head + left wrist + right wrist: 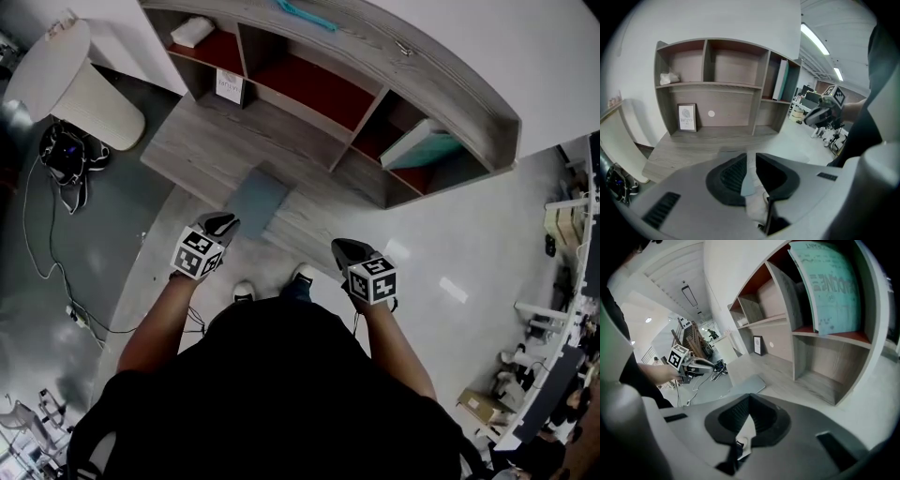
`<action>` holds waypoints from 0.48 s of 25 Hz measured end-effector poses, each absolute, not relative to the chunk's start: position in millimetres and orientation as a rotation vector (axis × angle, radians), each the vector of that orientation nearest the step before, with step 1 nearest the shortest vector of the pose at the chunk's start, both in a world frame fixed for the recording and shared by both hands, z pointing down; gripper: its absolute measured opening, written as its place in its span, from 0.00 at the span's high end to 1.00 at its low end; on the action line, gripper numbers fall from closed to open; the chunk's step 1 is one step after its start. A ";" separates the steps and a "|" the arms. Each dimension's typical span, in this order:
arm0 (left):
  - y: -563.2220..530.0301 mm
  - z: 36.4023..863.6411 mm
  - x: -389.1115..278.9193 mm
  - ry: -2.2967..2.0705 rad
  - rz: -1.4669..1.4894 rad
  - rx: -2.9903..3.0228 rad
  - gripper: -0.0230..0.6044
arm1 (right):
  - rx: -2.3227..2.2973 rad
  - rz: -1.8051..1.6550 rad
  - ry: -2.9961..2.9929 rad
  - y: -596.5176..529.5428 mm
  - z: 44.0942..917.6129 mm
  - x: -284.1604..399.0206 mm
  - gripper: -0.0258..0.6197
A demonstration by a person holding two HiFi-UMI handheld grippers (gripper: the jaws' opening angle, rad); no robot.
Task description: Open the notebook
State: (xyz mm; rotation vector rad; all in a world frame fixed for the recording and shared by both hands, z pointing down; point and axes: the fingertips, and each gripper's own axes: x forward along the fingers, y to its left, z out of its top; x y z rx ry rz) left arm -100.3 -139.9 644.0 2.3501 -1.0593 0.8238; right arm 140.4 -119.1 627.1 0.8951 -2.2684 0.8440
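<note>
head view, looking steeply down on a standing person who holds both grippers over the near edge of a grey wood-grain desk (202,155). the closed notebook (258,202), grey-blue, lies flat on the desk top near its front edge. it is ahead of and between the two grippers and touched by neither.

left gripper (222,223): released. in the left gripper view its jaws stand a narrow gap apart with nothing between them. right gripper (345,248): clenched. in the right gripper view its jaw tips meet on nothing. both point forward and downward.

surface: a curved shelf unit (450,94) of open compartments runs along the back of the desk, and in the head view the compartment backs look red. a small framed picture (687,117) stands upright in the lower left compartment. a white crumpled item (669,78) sits in the upper left one. a teal board (829,287) leans tilted in a right-hand compartment.

room: the floor is grey to the left, with dark cables (66,159) and a white rounded stand (70,84) on it. to the right the floor is pale and glossy. strip lights (815,40) run along the ceiling, with cluttered office furniture beyond.
</note>
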 end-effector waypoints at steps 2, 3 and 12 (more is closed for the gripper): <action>-136.4 651.4 -96.5 -1.049 0.860 2.349 0.85 | 0.878 0.853 -2.263 -117.2 632.8 140.3 0.96; -134.8 655.0 -95.1 -1.043 0.877 2.348 0.85 | 0.870 0.855 -2.261 -116.7 635.5 140.2 0.96; -124.3 690.6 -83.7 -0.972 1.044 2.357 0.81 | 0.843 0.866 -2.235 -118.1 653.7 145.6 0.96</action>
